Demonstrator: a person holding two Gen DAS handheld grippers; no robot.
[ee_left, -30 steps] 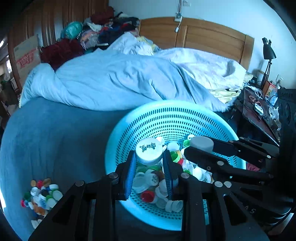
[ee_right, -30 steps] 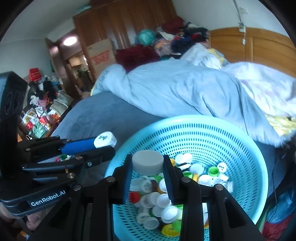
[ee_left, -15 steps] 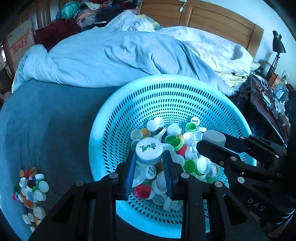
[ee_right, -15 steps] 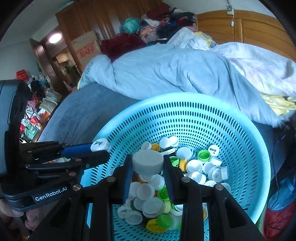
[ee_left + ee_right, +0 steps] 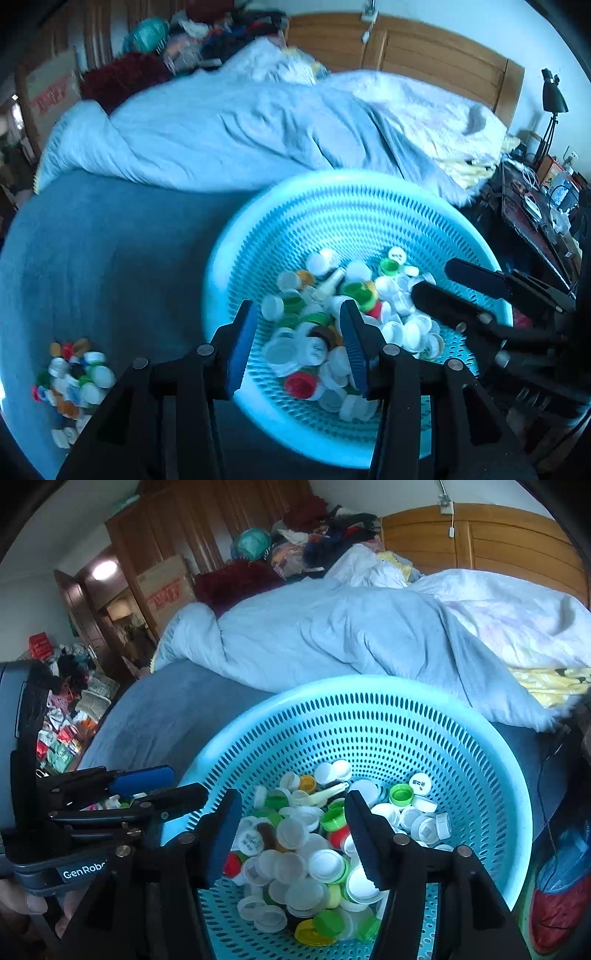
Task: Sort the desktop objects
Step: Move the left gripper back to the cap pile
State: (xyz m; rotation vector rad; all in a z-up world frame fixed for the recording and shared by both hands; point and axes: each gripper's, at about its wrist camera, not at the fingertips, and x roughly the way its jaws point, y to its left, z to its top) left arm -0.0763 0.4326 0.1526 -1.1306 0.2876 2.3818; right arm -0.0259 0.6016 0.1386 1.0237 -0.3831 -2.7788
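I'm hovering over the turquoise basket (image 5: pixel 369 716) on the bed | caps heap (image 5: pixel 314 856) lying inside, loose caps pile (image 5: pixel 70 376) waiting bedside | left gripper (image 5: pixel 297 347), right gripper (image 5: pixel 291 834) both spread, carrying nothing | risking collision between crowded grippers

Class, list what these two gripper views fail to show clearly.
- Left view: the heap of caps on the bed is motion-blurred, with colours only.
- Right view: that heap is hidden behind the left gripper.
- Both views: the basket near rim is covered by gripper arms.
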